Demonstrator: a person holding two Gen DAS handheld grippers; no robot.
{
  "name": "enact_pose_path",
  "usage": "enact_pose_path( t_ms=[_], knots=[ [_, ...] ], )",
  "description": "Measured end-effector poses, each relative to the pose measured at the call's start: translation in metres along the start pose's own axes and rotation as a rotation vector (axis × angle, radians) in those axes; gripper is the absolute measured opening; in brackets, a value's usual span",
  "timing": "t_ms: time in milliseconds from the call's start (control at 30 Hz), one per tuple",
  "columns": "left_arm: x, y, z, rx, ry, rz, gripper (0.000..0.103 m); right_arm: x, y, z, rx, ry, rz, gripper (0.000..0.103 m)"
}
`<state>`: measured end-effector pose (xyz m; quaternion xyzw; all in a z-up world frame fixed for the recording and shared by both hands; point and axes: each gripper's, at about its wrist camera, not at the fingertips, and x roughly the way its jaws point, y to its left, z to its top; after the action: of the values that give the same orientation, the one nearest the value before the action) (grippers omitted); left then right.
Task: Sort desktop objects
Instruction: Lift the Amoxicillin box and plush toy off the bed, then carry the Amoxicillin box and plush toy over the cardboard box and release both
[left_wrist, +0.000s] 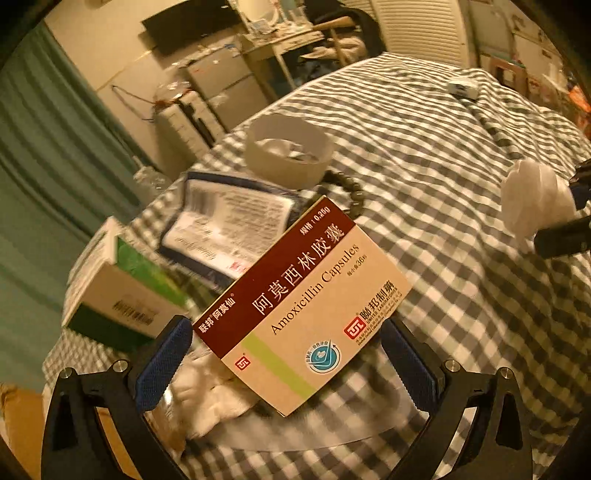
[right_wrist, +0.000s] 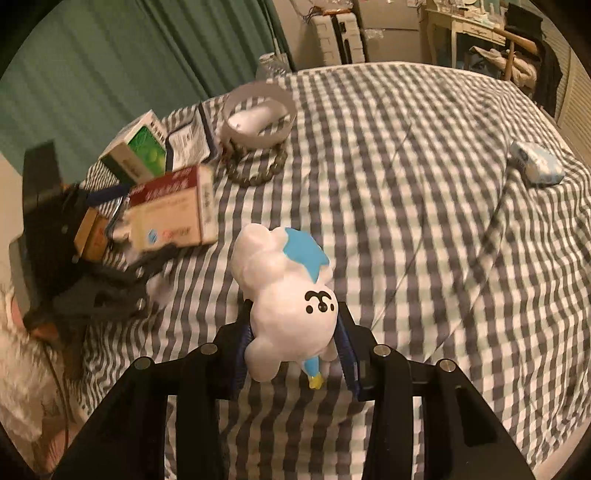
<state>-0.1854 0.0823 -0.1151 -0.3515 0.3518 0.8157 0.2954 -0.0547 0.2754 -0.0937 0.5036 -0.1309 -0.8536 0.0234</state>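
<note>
Under the medicine box (left_wrist: 306, 314), something white, blurred.

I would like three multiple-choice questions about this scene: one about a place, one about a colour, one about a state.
1. Where does the bead bracelet lie?
A. beside the white ring-shaped container
B. on the green box
C. in a gripper

2. What colour is the star patch on the white toy?
A. red
B. blue
C. green

3. What is between the left gripper's fingers?
A. nothing
B. the toy
C. the Amoxicillin box

Answers: 1 A, the beads curl at its base. 2 B, the patch is blue. 3 C, the box sits between the blue pads.
</note>
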Motion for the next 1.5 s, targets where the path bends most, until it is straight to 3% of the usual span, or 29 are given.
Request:
enact_pose_path(
  t_ms=[100, 233, 500, 533, 567, 600, 633, 700, 800, 833, 867, 933, 1000, 1167, 1267, 1367, 1500],
  knots=[
    [0.011, -0.005, 0.0, 0.043, 0.056, -0.033, 0.103, 0.001, 0.0, 0.001, 0.0, 0.001, 0.003, 0.04],
    [0.017, -0.008, -0.002, 0.068, 0.072, -0.041, 0.103, 0.006, -0.003, 0.004, 0.014, 0.004, 0.015, 0.041],
    [0.006, 0.005, -0.002, -0.077, 0.06, -0.093, 0.096, 0.005, -0.003, 0.005, 0.028, -0.003, 0.022, 0.041],
    [0.001, 0.006, -0.001, -0.1, 0.057, -0.103, 0.093, 0.003, -0.001, 0.005, 0.027, -0.007, 0.023, 0.041],
    [-0.005, 0.004, 0.0, -0.123, 0.051, -0.115, 0.067, 0.002, 0.0, 0.004, 0.027, -0.011, 0.024, 0.041],
    [-0.01, 0.003, -0.001, -0.144, 0.059, -0.127, 0.055, 0.0, 0.001, 0.003, 0.027, -0.012, 0.026, 0.041],
    [-0.016, 0.0, -0.004, -0.164, 0.077, -0.131, 0.05, -0.003, 0.002, 0.002, 0.028, -0.015, 0.027, 0.041],
    [-0.016, -0.006, -0.007, -0.171, 0.113, -0.132, 0.05, -0.009, 0.003, -0.002, 0.037, -0.023, 0.033, 0.041],
    [-0.016, -0.012, -0.011, -0.156, 0.11, -0.068, 0.052, -0.02, 0.003, -0.007, 0.048, -0.041, 0.04, 0.041],
    [-0.016, -0.011, -0.011, -0.176, 0.104, -0.071, 0.061, -0.024, 0.003, -0.008, 0.051, -0.049, 0.043, 0.041],
    [-0.017, -0.01, -0.011, -0.183, 0.101, -0.071, 0.077, -0.026, 0.003, -0.008, 0.054, -0.055, 0.046, 0.041],
    [-0.02, -0.01, -0.007, -0.179, 0.076, -0.038, 0.091, -0.029, 0.002, -0.009, 0.063, -0.065, 0.053, 0.041],
    [-0.022, -0.014, -0.001, -0.114, 0.054, -0.029, 0.092, -0.029, 0.0, -0.008, 0.07, -0.065, 0.057, 0.041],
    [0.009, -0.015, 0.015, 0.082, 0.162, -0.006, 0.093, -0.02, -0.003, -0.007, 0.072, -0.043, 0.071, 0.041],
    [0.028, -0.002, 0.019, 0.036, 0.185, -0.061, 0.098, -0.012, -0.007, -0.005, 0.08, -0.033, 0.081, 0.041],
    [0.048, 0.01, 0.014, -0.061, 0.228, -0.165, 0.098, -0.005, -0.012, -0.002, 0.089, -0.023, 0.079, 0.041],
    [0.053, 0.021, 0.009, -0.179, 0.214, -0.235, 0.094, 0.003, -0.016, 0.0, 0.097, -0.01, 0.073, 0.041]
  ],
)
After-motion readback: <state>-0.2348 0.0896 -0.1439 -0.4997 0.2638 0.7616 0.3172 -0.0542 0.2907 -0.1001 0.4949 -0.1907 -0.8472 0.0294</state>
